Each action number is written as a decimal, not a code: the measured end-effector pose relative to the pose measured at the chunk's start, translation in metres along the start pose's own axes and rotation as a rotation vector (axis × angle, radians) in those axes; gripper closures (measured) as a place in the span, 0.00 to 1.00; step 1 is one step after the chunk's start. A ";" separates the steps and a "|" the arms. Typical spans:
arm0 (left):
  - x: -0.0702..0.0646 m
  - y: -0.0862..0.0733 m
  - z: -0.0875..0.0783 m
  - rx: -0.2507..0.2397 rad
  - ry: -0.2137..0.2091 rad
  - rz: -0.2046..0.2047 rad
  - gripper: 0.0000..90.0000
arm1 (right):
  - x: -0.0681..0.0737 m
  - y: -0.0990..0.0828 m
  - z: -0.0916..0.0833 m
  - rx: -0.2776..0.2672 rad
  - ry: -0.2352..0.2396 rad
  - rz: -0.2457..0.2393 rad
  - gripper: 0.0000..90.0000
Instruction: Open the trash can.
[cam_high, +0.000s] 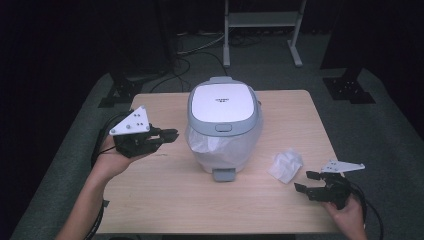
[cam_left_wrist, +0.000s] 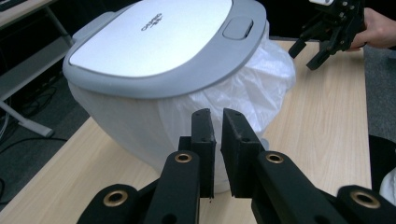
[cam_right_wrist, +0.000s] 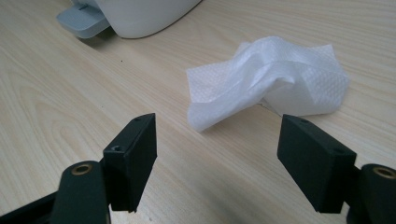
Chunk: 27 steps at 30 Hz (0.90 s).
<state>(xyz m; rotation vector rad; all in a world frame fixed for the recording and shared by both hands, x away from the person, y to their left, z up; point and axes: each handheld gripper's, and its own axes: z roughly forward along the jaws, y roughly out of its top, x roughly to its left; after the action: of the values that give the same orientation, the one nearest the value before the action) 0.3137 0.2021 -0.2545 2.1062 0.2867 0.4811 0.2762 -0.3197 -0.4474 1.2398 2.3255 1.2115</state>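
From the high view, a small white pedal bin (cam_high: 224, 125) with a grey lid sits in the middle of the wooden table (cam_high: 165, 200), a white plastic liner bunched out under the lid rim. Its grey foot pedal (cam_high: 223, 174) pokes out toward the person. A crumpled white tissue (cam_high: 285, 165) lies on the table to the right of the bin, close by but not touching it. The left gripper (cam_high: 170, 134) hangs in the air just left of the bin, pointing at it, jaws pretty much together. The right gripper (cam_high: 306, 181) sits low near the table's right front corner, just beside the tissue and aimed at it, jaws spread.

Left gripper view: the left gripper (cam_left_wrist: 218, 135) has its two black jaws nearly closed with only a thin slit between them and nothing in there. Right past them is the bin (cam_left_wrist: 154, 56), lid down, liner (cam_left_wrist: 243, 93) puffing out on the side. The other gripper shows far off at the top right.

Right gripper view: the right gripper (cam_right_wrist: 217, 154) is wide open and holding nothing. The tissue (cam_right_wrist: 271, 79) lies on the wood just ahead of the jaws, not touching them. The pedal (cam_right_wrist: 84, 21) peeks in at the top left.
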 end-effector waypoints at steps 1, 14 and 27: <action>0.000 0.002 0.001 0.000 -0.001 0.005 0.92 | 0.000 0.000 0.000 0.002 0.000 -0.001 0.30; 0.001 0.028 0.016 0.006 -0.045 0.035 0.92 | 0.000 0.000 0.001 0.003 0.005 -0.005 0.30; 0.001 0.050 0.034 0.019 -0.081 0.067 0.92 | 0.000 0.000 0.000 0.001 0.005 -0.005 0.30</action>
<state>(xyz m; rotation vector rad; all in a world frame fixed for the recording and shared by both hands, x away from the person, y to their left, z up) 0.3310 0.1501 -0.2296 2.1532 0.1756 0.4325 0.2766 -0.3199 -0.4478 1.2319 2.3316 1.2140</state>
